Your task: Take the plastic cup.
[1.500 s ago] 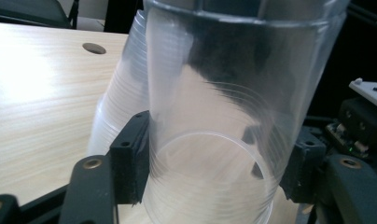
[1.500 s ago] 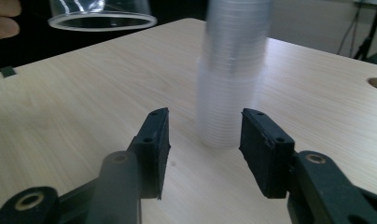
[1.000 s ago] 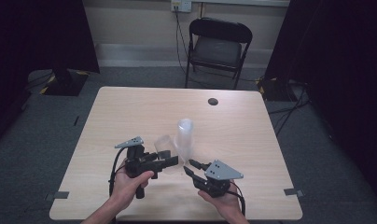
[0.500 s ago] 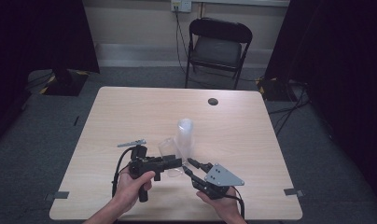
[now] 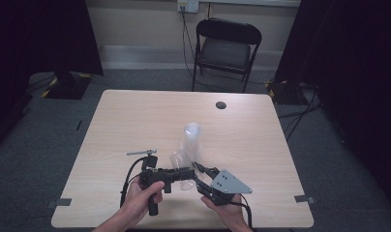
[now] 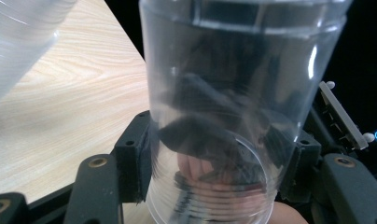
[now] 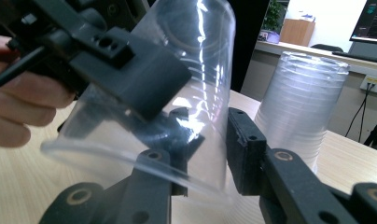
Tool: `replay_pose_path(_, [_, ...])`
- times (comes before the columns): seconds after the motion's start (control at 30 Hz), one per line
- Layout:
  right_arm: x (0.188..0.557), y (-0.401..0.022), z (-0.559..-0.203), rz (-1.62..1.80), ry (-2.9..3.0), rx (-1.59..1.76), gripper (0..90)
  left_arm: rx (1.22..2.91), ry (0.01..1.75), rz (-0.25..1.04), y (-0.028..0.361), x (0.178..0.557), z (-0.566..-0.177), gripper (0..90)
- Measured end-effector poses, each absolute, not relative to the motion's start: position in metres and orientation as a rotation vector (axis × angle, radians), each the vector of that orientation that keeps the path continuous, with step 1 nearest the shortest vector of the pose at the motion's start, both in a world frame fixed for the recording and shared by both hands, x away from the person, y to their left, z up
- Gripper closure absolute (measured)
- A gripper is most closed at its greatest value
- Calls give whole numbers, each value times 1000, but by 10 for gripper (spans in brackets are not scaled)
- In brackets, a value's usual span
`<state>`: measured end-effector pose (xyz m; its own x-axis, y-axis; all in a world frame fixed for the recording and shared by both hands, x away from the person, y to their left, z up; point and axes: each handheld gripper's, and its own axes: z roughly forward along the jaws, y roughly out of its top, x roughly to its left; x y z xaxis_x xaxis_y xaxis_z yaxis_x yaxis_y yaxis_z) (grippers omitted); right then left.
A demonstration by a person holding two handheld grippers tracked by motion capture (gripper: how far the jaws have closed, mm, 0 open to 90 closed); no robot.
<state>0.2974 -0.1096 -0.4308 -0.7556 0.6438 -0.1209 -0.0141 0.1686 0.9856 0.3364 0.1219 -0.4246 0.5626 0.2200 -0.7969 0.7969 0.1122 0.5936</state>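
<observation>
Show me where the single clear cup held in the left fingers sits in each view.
High view: clear cup low centre, between both grippers.
Left gripper view: centre, clamped between the black pads.
Right gripper view: tilted across the left half.
Shared landmark: the stack of cups standing on the table.

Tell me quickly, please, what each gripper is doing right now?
Left gripper: shut on the clear cup.
Right gripper: open, one jaw inside that cup's mouth, one outside.
</observation>
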Motion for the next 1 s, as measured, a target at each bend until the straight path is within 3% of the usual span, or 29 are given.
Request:
replay_pose_path(0.17, [295,-111,-430,1636,1878,596,811,1431,905,-532,120,335,-425,374])
replay_pose_path(0.4, [295,-116,-429,1616,1873,601,864,1463,870,-503,118,335,-426,270])
replay_pose_path(1.0, [305,-133,-423,1588,1890,740,890,1561,820,-349,124,338,-424,210])
